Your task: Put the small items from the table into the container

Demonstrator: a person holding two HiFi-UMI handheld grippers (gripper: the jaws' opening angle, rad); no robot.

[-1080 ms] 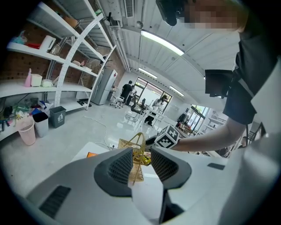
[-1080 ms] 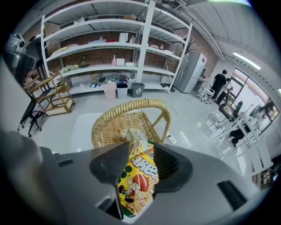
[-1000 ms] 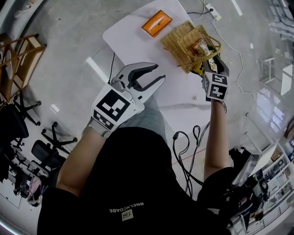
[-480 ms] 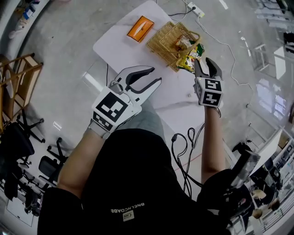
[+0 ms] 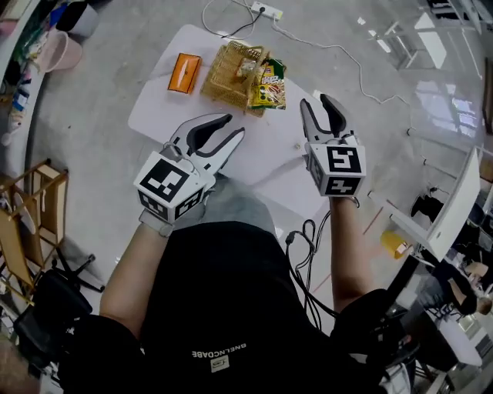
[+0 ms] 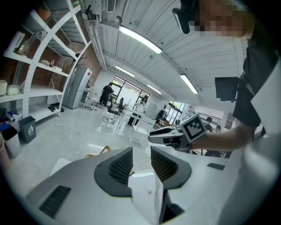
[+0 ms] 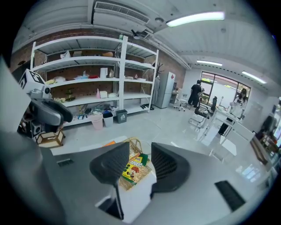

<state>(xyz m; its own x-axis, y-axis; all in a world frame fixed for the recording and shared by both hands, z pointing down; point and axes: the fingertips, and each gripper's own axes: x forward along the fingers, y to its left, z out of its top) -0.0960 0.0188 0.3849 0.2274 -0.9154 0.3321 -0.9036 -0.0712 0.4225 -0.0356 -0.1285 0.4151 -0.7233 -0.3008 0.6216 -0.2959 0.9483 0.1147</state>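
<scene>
A wicker basket (image 5: 231, 71) stands at the far side of the white table (image 5: 266, 146), holding some small packets. A green and yellow snack packet (image 5: 269, 85) lies against its right rim, also seen between the right jaws as the packet (image 7: 133, 169) beside the basket (image 7: 131, 147). An orange item (image 5: 185, 72) lies left of the basket. A tiny object (image 5: 296, 146) sits near the table's right edge. My right gripper (image 5: 316, 100) hangs open and empty, high above the table, short of the packet. My left gripper (image 5: 233, 125) is open and empty too, over the near table edge.
Cables (image 5: 308, 246) trail on the floor by the table's near right corner, and a power strip (image 5: 266, 11) lies beyond it. Wooden chairs (image 5: 23, 231) stand at the left. Shelving (image 7: 88, 74) lines the room's wall.
The right gripper has drawn back and up from the basket, leaving the snack packet against its rim. The left gripper has risen and shifted a little. Both sets of jaws kept their opening.
</scene>
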